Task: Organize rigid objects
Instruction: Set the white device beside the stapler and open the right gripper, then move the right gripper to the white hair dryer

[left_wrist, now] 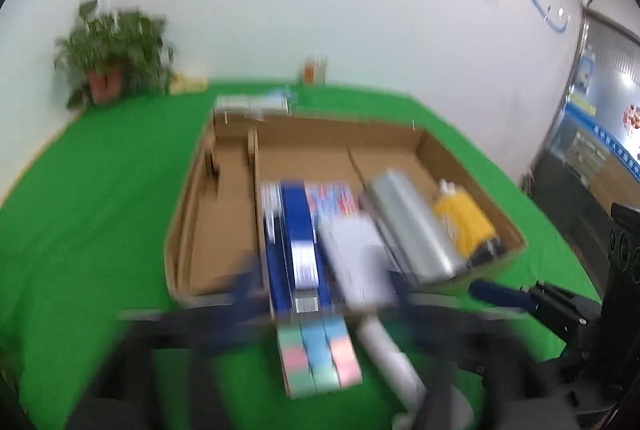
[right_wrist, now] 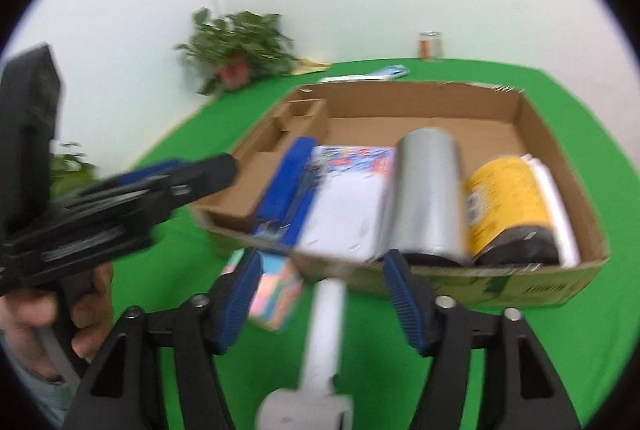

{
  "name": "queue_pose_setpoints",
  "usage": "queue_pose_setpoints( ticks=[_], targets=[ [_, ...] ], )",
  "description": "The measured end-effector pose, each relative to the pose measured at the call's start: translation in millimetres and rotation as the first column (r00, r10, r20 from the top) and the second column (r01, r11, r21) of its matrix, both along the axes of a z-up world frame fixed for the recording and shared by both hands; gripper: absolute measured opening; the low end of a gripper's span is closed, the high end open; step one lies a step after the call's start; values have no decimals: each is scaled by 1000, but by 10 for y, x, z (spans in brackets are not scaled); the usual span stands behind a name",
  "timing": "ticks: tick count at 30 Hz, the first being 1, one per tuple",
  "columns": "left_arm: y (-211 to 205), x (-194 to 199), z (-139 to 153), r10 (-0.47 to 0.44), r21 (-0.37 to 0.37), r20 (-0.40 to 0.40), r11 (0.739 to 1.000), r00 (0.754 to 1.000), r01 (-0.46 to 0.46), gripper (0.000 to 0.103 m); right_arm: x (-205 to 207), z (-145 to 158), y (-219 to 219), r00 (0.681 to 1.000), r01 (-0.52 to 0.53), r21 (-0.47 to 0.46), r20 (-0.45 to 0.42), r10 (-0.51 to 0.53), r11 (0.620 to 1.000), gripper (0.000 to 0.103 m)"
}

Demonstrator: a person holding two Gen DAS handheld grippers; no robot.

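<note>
In the left wrist view, blurred, the cardboard box fills the middle of the frame, a silver cylinder and yellow can inside, pastel blocks on the green cloth at lower centre; the left gripper is shut, empty. In the right wrist view the right gripper stands apart around a white handle at lower centre, untouched; I'd close squarely on it before lifting. A potted plant sits by the white wall.
</note>
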State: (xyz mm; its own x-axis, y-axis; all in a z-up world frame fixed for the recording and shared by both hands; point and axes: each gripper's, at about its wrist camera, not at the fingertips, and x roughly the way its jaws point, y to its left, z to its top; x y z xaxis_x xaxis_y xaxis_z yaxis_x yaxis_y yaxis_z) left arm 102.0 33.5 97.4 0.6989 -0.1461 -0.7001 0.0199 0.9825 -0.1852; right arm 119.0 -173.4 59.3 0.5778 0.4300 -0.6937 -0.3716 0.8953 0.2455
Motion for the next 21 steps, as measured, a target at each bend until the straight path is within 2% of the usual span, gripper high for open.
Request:
queue_pose_setpoints(
  ticks=[1, 3, 4, 5, 7, 9, 11, 14, 16, 17, 18, 21],
  targets=[
    [22, -49, -40, 5, -18, -27, 1000, 1000, -6, 7, -32, -19, 8, 1000, -3, -5, -10, 3, 1000, 87],
    [42, -192, -70, 23, -4, -16, 1000, 1000, -24, 26, -127, -75, 13, 1000, -3, -15, -22, 3, 1000, 88],
    [29, -251, -90, 39, 15, -19, 999, 999, -38, 73, -177, -125, 12, 999, -6, -15, -43, 5, 1000, 88],
    [35, -292, -106, 58, 24, -23, 998, 998, -57, 98, -196, -173, 17, 998, -10, -13, -63, 9, 1000, 88],
    [60, -436, -157, 73, -27, 19, 997, 997, -73, 103, -307, -320, 18, 994, -18, -14, -111, 16, 1000, 88],
    [46, -493, -266, 43, -70, -14, 997, 999, -44, 102, -390, -430, 35, 990, -21, -49, -139, 14, 999, 88],
    [3, -536, -405, 31, -81, -63, 996, 998, -36, 102, -492, -570, 79, 985, -38, -111, -172, 18, 993, 87],
    [1, -587, -563, 19, -132, -104, 991, 994, -33, 102, -625, -643, 89, 982, -55, -124, -189, 31, 991, 85],
    [-26, -611, -648, 14, -163, -129, 986, 992, -35, 102, -652, -660, 143, 983, -67, -156, -178, 39, 986, 81],
    [-39, -634, -690, 7, -177, -142, 984, 990, -32, 102, -633, -666, 163, 984, -67, -169, -173, 38, 983, 68],
    [-57, -639, -735, -6, -193, -157, 981, 988, -25, 102, -628, -686, 189, 983, -73, -186, -178, 39, 980, 60],
    [-123, -663, -804, -55, -230, -193, 973, 980, 9, 102, -636, -675, 211, 985, -70, -212, -172, 33, 975, 58]
  ],
)
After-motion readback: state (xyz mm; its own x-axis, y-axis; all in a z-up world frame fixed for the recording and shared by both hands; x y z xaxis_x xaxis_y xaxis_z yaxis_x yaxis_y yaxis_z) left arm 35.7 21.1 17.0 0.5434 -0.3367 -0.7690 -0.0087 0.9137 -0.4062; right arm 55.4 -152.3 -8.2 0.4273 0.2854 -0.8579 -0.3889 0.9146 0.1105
